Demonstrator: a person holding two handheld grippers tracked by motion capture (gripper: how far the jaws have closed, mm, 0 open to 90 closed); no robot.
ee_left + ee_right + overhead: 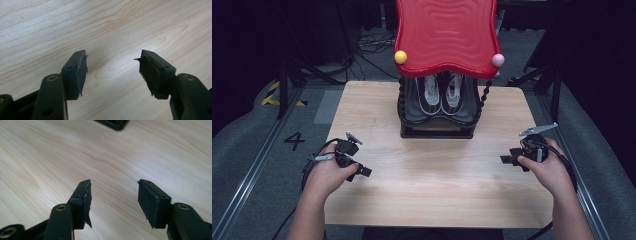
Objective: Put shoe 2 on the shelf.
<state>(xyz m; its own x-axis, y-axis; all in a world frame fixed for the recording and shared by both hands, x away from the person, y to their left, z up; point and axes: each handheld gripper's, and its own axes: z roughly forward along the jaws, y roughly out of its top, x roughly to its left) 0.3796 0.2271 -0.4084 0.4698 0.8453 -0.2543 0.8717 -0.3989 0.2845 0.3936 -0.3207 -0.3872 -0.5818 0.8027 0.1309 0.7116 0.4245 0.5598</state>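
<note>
A small rack with a wavy red top (pixel 446 32) stands at the table's far middle. On its lower black shelf (pixel 437 131) sits a pair of black and white shoes (pixel 442 96). My left gripper (pixel 363 171) rests low over the wooden table (pixel 432 175) at the near left, open, nothing between its jaws (pixel 112 68). My right gripper (pixel 504 159) hovers at the near right, open and empty as well (pixel 113 195). Both point inward at bare wood. A dark corner of the rack base (pixel 112 123) shows at the top of the right gripper view.
A yellow ball (pixel 400 57) and a pink ball (pixel 497 60) sit on the red top's front corners. Twisted black posts (pixel 484 95) hold it up. Grey floor, metal rails and cables surround the table; a "4" (pixel 294 141) is marked on the floor at left.
</note>
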